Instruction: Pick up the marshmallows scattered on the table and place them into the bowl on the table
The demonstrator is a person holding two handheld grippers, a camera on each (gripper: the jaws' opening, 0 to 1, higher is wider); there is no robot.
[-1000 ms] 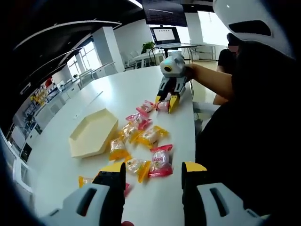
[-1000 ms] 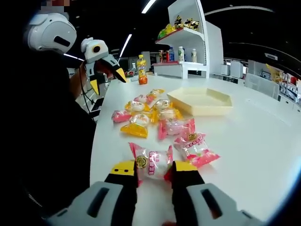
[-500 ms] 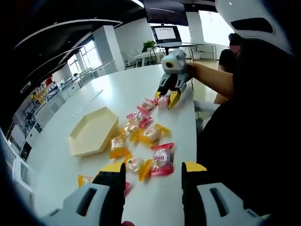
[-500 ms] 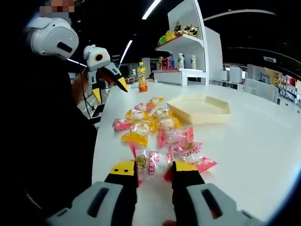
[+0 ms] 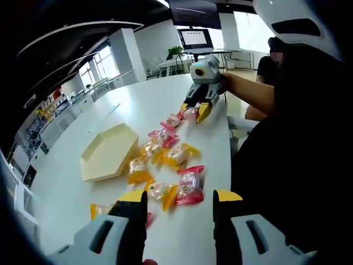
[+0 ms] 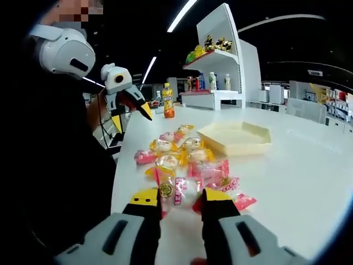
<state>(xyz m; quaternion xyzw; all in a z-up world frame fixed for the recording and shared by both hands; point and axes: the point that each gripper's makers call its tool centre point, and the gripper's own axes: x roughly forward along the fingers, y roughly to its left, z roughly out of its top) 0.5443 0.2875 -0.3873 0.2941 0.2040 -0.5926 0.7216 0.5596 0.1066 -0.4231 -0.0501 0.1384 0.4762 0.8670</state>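
The right tool (image 6: pixel 181 200) pinches a pink-wrapped marshmallow (image 6: pixel 175 191) between its yellow-tipped jaws and holds it above the white desk (image 6: pixel 309 182), just inside the edge where the person stands. The left tool (image 5: pixel 180 205) hangs with its jaws spread and nothing between them over the same edge. The other wrapped marshmallows (image 5: pixel 162 157) lie in a loose line along that edge, and the cream hexagonal bowl (image 5: pixel 107 153) sits just beside them, farther in on the desk.

Pink marshmallow (image 6: pixel 177 191) now lifted off table (image 6: pixel 287 182).
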